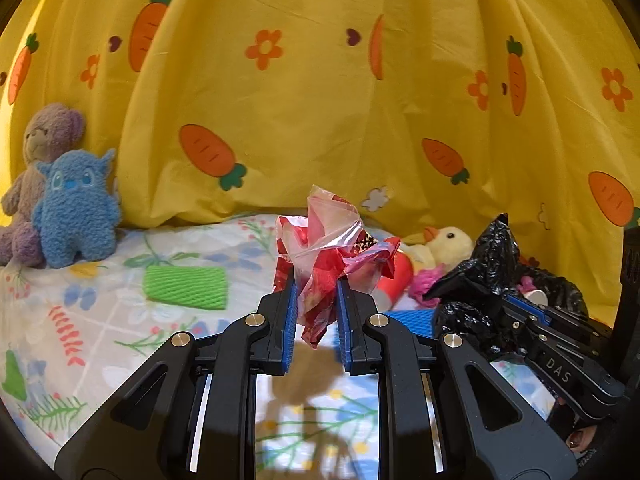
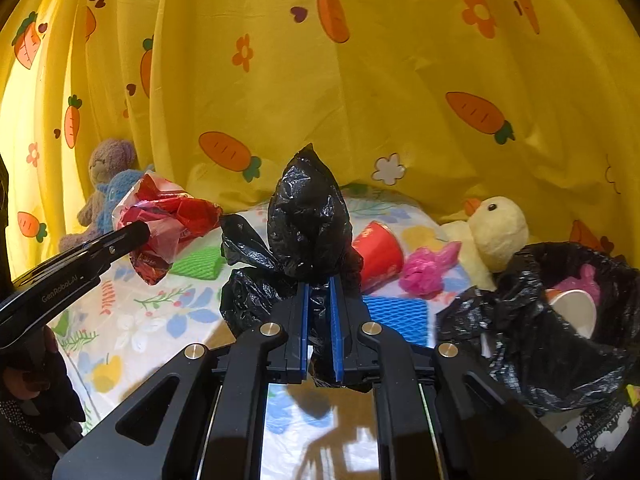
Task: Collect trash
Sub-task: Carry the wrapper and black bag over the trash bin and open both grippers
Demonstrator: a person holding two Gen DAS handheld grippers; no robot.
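Observation:
My left gripper point(image 1: 316, 284) is shut on a crumpled red and clear plastic wrapper point(image 1: 332, 240), held up above the bed. In the right wrist view that wrapper point(image 2: 168, 216) hangs from the left gripper point(image 2: 138, 232) at the left. My right gripper point(image 2: 318, 284) is shut on a bunched edge of the black trash bag point(image 2: 308, 216). The bag's open mouth point(image 2: 540, 340) sags at the right, with a white cup point(image 2: 576, 312) and a pink scrap inside. A red cup point(image 2: 378, 256), a pink crumpled scrap point(image 2: 424, 270), a green foam net point(image 1: 186, 288) and a blue foam net point(image 2: 396, 314) lie on the bed.
A floral bedsheet point(image 1: 80, 320) covers the bed, and a yellow carrot-print curtain point(image 1: 320, 100) hangs close behind it. A blue plush point(image 1: 76, 216) and a purple bear point(image 1: 44, 140) sit at the far left. A yellow duck plush point(image 2: 496, 232) lies behind the bag.

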